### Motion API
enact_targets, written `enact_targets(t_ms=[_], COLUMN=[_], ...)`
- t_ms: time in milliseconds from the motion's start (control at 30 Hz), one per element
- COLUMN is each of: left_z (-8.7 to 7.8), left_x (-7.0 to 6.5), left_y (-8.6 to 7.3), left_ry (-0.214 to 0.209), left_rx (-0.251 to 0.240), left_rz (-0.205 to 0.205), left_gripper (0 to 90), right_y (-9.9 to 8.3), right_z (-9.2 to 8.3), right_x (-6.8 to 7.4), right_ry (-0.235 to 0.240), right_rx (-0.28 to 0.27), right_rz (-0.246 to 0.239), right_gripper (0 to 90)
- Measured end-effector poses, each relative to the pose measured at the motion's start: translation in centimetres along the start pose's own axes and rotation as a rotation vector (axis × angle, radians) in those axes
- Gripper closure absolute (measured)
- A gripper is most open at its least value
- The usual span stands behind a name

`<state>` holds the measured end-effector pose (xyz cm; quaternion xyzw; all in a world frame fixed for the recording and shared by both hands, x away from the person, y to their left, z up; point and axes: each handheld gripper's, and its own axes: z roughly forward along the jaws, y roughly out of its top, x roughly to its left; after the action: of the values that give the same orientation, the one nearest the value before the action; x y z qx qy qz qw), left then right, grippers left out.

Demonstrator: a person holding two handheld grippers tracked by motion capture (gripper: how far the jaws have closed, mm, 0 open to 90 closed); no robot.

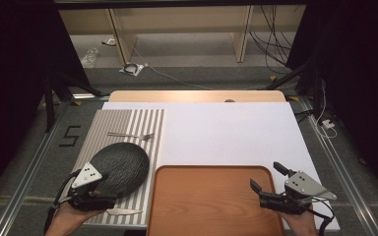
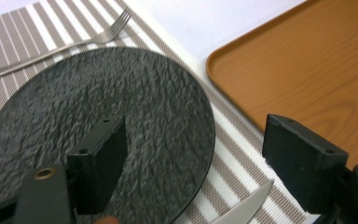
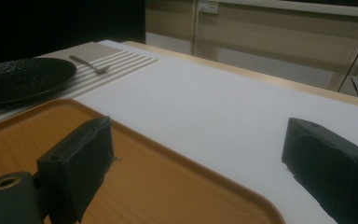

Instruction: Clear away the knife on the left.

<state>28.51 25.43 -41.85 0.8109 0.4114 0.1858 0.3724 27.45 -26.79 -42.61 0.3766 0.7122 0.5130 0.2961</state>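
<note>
Both grippers sit low in the high view: left gripper (image 1: 100, 195) over the black plate (image 1: 120, 167) on the striped placemat (image 1: 128, 123), right gripper (image 1: 267, 179) at the wooden tray (image 1: 206, 206). Left gripper view: fingers (image 2: 98, 168) spread wide, plate rim between them, untouched. Right gripper view: fingers (image 3: 77, 163) wide apart, gripping nothing.

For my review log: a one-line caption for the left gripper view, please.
Open left gripper poised over the black plate on a striped placemat, fork beyond.

One plate (image 1: 119, 168), one fork (image 1: 130, 135), one knife (image 1: 123, 212), one tray (image 1: 211, 201), one placemat (image 1: 113, 123).
</note>
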Motion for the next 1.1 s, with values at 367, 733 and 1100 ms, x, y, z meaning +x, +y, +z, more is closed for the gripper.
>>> enact_targets(t_ms=[367,733,1100], left_z=[-0.4,-0.9,-1.3], left_x=[0.9,1.7,2.8], left_y=[-1.3,-2.0,-3.4], left_ry=[0.014,0.016,0.035], left_rx=[0.074,0.176,0.263], left_rz=[-0.003,0.019,0.020], left_gripper=[22.6,23.1,24.3], right_y=[0.1,0.1,0.0], right_z=[0.0,0.1,0.2], right_x=[0.1,0.1,0.2], right_ry=[0.005,0.010,0.013], right_rx=[0.012,0.015,0.018], right_rz=[-0.005,-0.009,-0.009], right_gripper=[9.9,9.9,10.1])
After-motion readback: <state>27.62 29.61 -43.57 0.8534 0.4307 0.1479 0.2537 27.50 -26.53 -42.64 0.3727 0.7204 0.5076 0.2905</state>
